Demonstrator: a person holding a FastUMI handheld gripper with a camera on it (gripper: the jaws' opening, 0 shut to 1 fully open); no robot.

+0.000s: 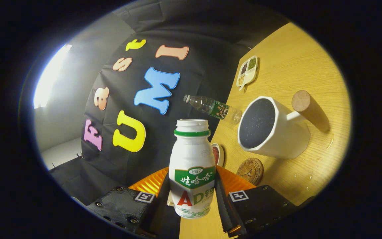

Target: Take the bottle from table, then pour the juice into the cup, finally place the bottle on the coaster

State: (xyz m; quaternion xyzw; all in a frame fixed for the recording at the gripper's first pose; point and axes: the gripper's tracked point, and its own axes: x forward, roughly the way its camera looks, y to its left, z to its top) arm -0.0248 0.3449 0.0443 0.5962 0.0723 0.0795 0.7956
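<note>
A white juice bottle (192,169) with a green neck band and a green-and-red label stands between my fingers, and my gripper (192,191) is shut on its lower body. The wooden table (297,56) appears turned on its side, so the bottle is tipped roughly level with the tabletop. Its mouth (192,124) is beside the white cup (277,136), a little short of the rim. The cup has a dark inside and a wooden handle (310,109). A round brown coaster (250,170) lies just before the cup, close to my right finger (222,196). I see no stream of juice.
A clear plastic water bottle (211,107) stands beyond the cup near the table's edge. A white divided dish (247,71) with seeds sits farther along. A small white dish (217,154) shows right behind the juice bottle. A few drops (329,143) wet the table near the cup.
</note>
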